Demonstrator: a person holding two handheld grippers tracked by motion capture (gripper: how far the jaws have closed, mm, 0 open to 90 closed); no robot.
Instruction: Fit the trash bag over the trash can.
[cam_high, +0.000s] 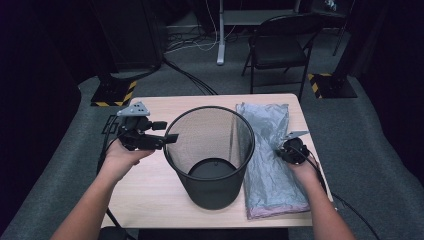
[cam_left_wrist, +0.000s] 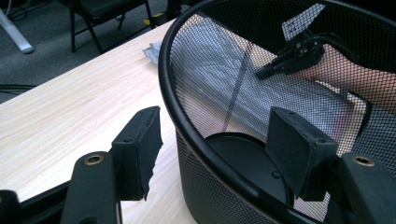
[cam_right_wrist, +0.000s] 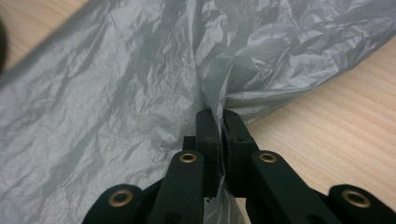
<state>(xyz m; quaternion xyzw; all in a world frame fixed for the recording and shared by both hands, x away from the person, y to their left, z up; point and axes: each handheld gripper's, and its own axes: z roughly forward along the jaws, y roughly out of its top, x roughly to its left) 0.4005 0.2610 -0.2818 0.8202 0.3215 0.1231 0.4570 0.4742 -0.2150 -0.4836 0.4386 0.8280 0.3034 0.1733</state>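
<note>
Beside the black mesh wastebasket (cam_high: 210, 157), on its right, a fold of the grey plastic bin bag (cam_right_wrist: 116, 102) is pinched between the closed jaws of the right gripper (cam_right_wrist: 219, 116). At the basket's left rim, the left gripper (cam_left_wrist: 215, 144) is held with its jaws spread wide astride the wire edge. Basket and flattened bag are set side by side on the light wooden table (cam_high: 150, 185).
</note>
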